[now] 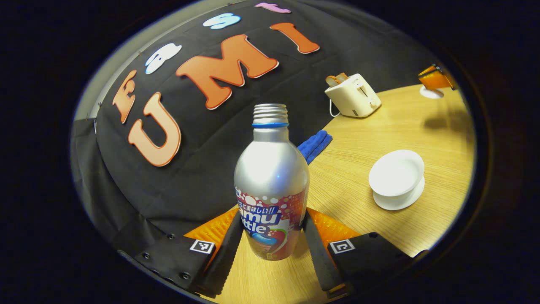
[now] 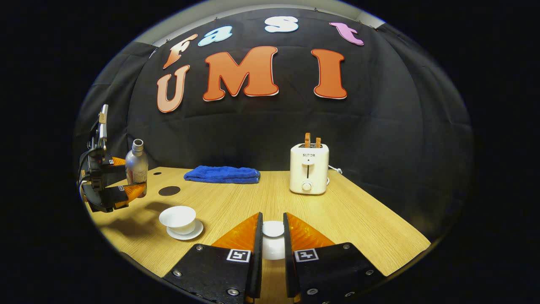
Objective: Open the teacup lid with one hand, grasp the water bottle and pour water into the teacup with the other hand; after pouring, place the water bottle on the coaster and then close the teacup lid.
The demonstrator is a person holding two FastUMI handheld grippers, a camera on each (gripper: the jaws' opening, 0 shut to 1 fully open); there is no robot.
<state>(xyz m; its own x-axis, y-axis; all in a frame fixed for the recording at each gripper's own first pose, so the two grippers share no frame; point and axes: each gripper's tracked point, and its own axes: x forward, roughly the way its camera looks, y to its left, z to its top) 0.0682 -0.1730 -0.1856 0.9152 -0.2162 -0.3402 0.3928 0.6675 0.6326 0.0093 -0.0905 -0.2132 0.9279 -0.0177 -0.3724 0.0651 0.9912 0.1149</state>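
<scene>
A silver water bottle point(image 1: 272, 181) with a colourful label and no cap stands upright between my left gripper's point(image 1: 272, 249) fingers, which are shut on its lower body. The right gripper view shows that gripper point(image 2: 126, 188) holding the bottle point(image 2: 136, 164) above the table's far left, close to a dark round coaster point(image 2: 169, 191). The white teacup point(image 2: 177, 216) sits uncovered on its saucer point(image 2: 192, 233). My right gripper point(image 2: 272, 242) is shut on the white teacup lid point(image 2: 273, 231), held over the table's front middle. In the left gripper view the cup point(image 1: 396, 173) lies right of the bottle.
A folded blue towel point(image 2: 222, 174) lies at the back of the wooden table point(image 2: 358, 228). A white toaster point(image 2: 309, 169) with two slices in it stands at the back right, its cord trailing behind. The black cloth wall rises directly behind the table.
</scene>
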